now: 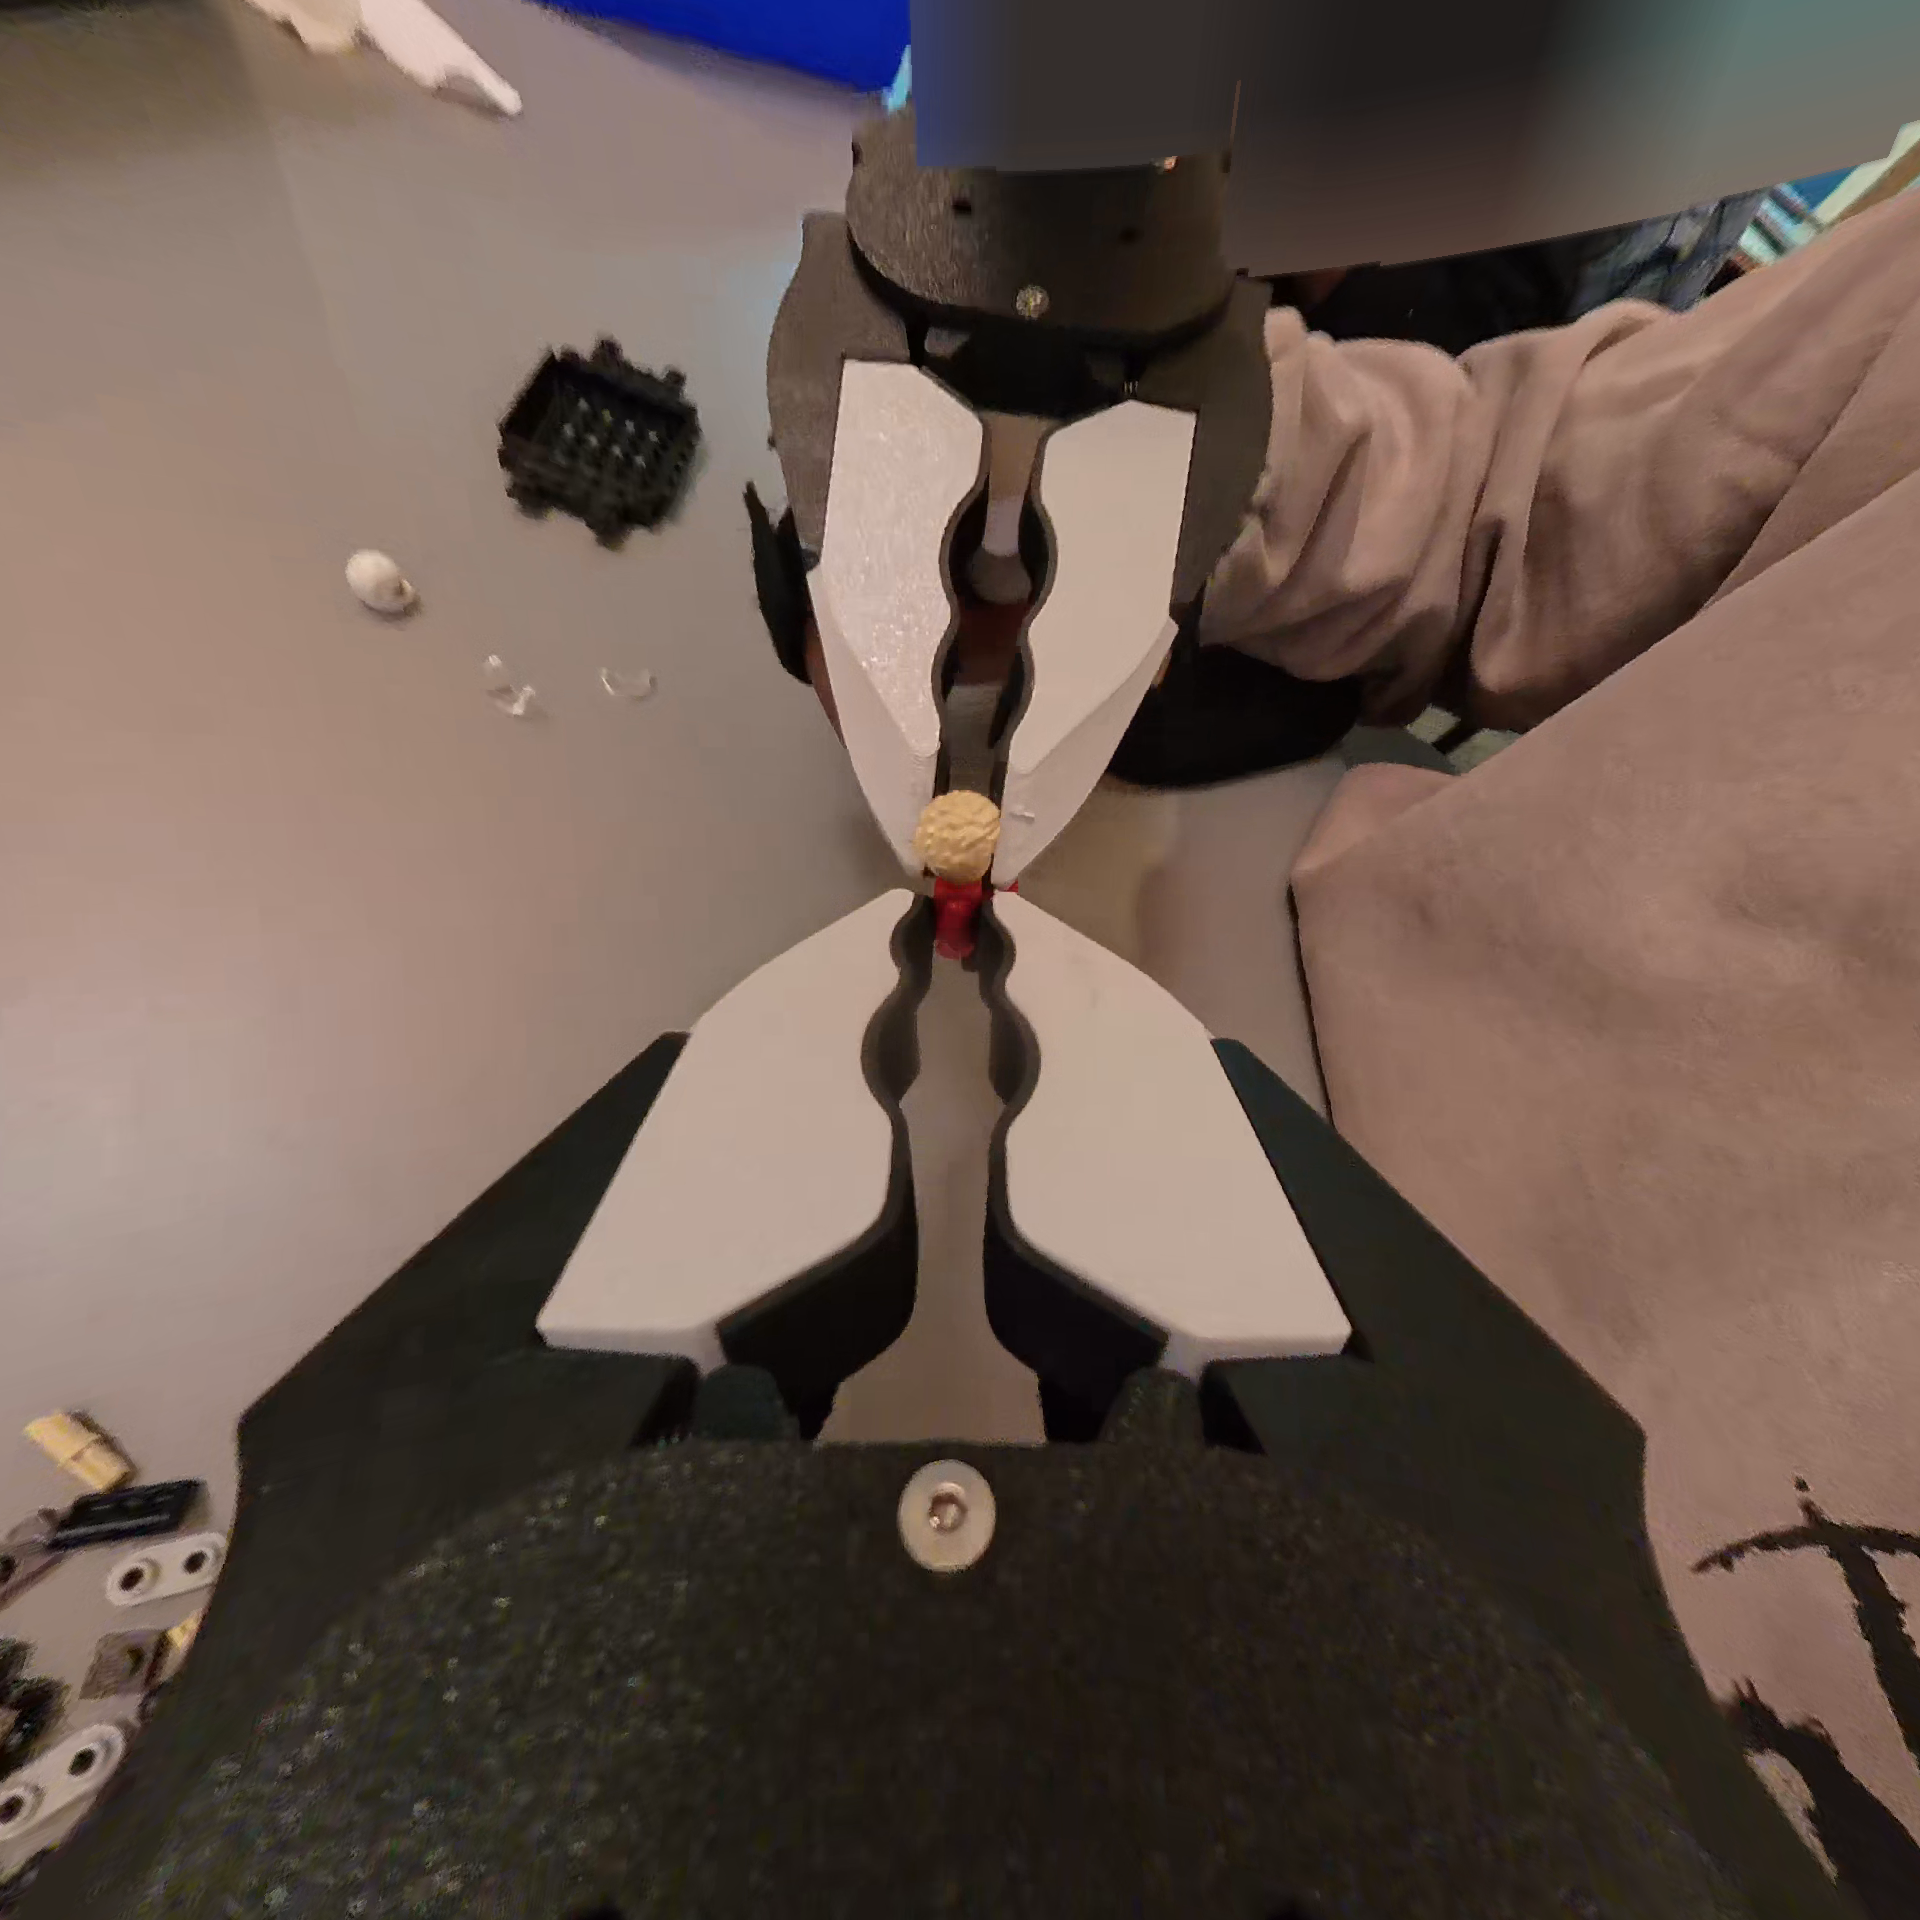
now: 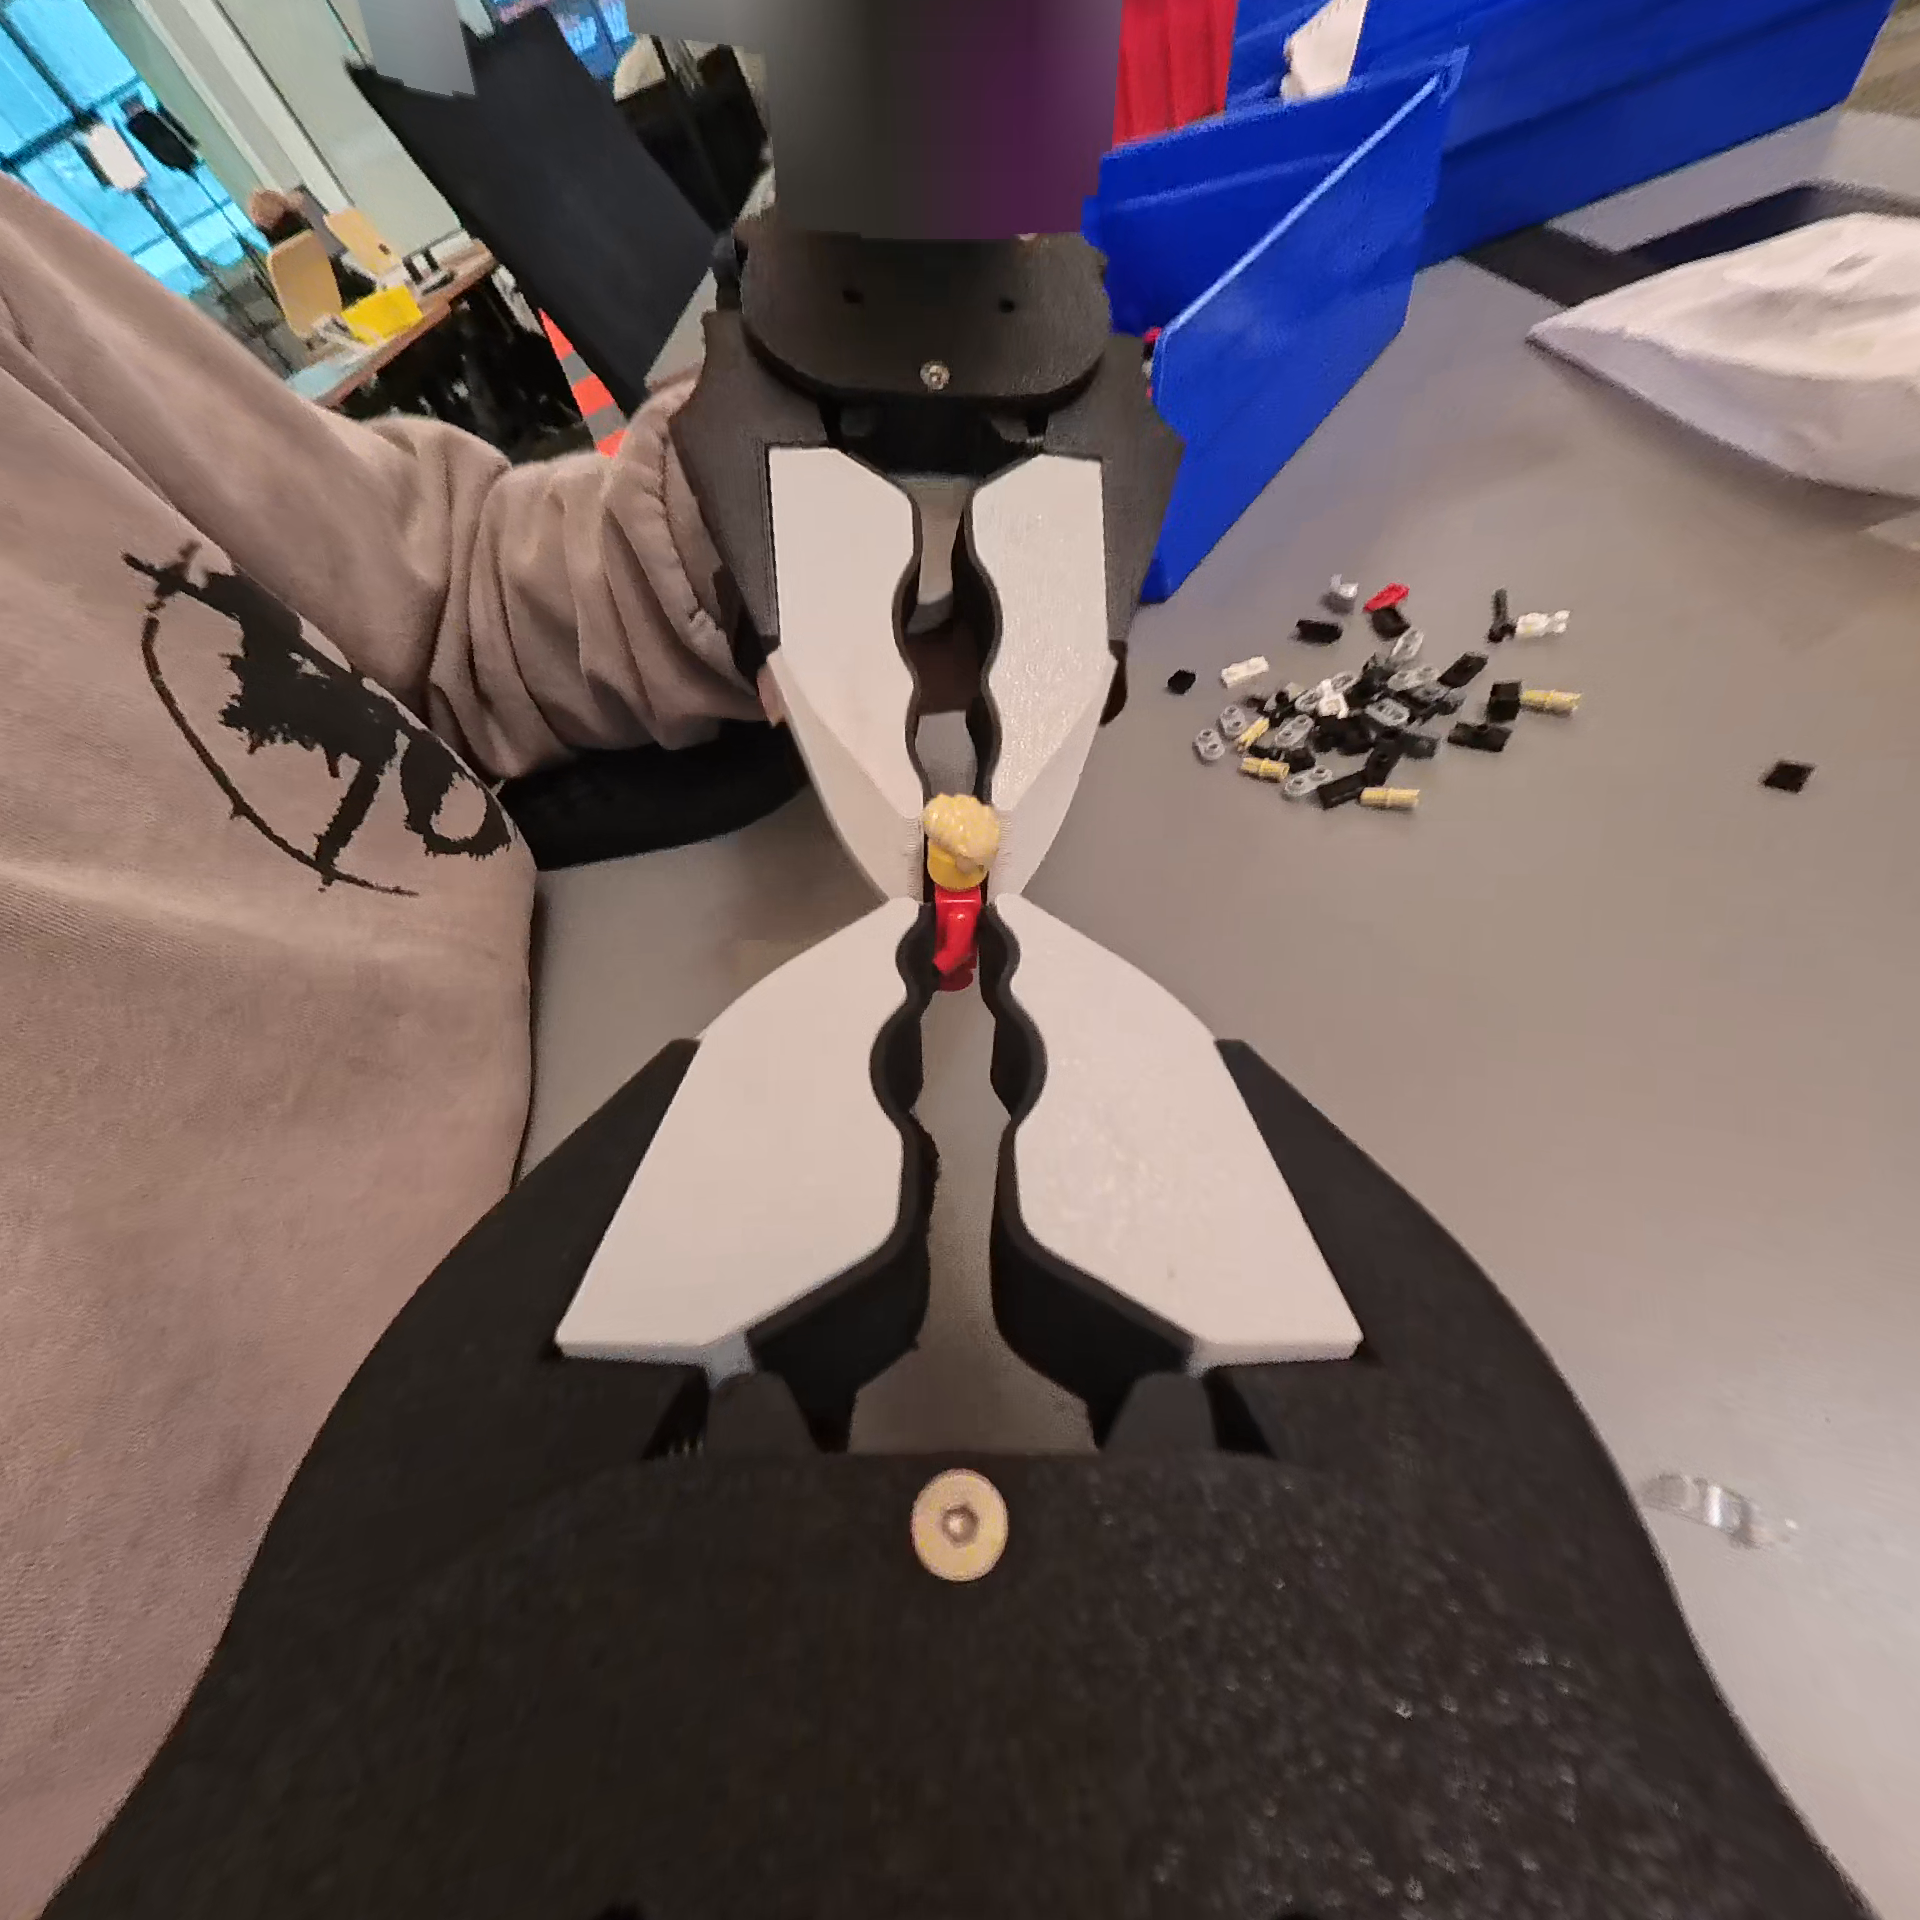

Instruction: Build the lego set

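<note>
A minifigure with tan hair, a yellow head and a red torso stands upright above the grey table, between two grippers that meet tip to tip. My left gripper is shut around the red torso. The right gripper comes in from the far side, its tips flanking the hair. In the right wrist view my right gripper is closed around the red torso, and the left gripper flanks the head. Which gripper bears the figure I cannot tell.
A black grid-like Lego block, a white round piece and clear bits lie to the left. A pile of small loose pieces, blue bins and a white bag are to the right. A person's sleeve is close. The tips of both grippers are at nearly the same place. Both grippers' tips are roughly 25 cm from the black grid-like Lego block.
</note>
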The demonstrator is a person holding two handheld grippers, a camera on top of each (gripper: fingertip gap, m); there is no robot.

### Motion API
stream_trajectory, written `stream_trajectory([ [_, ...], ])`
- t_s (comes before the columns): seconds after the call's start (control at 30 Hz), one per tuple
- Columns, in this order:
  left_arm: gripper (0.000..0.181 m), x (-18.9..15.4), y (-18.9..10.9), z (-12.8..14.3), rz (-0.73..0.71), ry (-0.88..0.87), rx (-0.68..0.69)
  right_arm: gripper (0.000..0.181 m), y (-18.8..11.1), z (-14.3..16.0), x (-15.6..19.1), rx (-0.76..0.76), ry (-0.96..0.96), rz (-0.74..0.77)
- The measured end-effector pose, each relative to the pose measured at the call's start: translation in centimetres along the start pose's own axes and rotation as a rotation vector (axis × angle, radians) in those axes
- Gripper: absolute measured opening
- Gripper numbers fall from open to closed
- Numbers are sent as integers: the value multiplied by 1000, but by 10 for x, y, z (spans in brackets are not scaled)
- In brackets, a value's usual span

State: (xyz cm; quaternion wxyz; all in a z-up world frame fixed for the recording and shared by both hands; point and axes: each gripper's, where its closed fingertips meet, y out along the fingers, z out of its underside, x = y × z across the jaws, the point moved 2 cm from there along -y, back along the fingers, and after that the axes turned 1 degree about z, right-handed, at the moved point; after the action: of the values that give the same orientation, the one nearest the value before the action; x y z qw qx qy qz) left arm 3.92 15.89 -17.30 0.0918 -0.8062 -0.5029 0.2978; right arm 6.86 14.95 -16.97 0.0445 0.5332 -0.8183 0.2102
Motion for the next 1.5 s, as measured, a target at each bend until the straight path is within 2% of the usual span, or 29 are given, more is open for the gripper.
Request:
stream_trajectory([
  [0.13,21,1,-5,-15,-39,58,-120,7,-8,-15,0,-98,-10,18],
  [0.4,13,-9,-13,-38,43,20,-329,7,-20,-38,2,-282,49,-5],
  [0.73,13,-7,-16,-43,170,-119,-433,7,-22,-45,3,-313,-86,100],
  [0.83,20,-7,-15,-43,217,-167,-449,7,-21,-44,2,-300,-133,141],
  [0.87,14,-6,-14,-42,216,-174,-450,7,-21,-44,3,-300,-139,139],
  [1.03,15,-6,-14,-43,222,-181,-458,7,-21,-45,2,-304,-127,145],
  [1.2,14,-8,-15,-41,169,-81,-427,7,-19,-45,3,-309,-50,103],
  [1.5,15,-10,-13,-35,-46,249,-346,8,-17,-41,4,-296,76,12],
])
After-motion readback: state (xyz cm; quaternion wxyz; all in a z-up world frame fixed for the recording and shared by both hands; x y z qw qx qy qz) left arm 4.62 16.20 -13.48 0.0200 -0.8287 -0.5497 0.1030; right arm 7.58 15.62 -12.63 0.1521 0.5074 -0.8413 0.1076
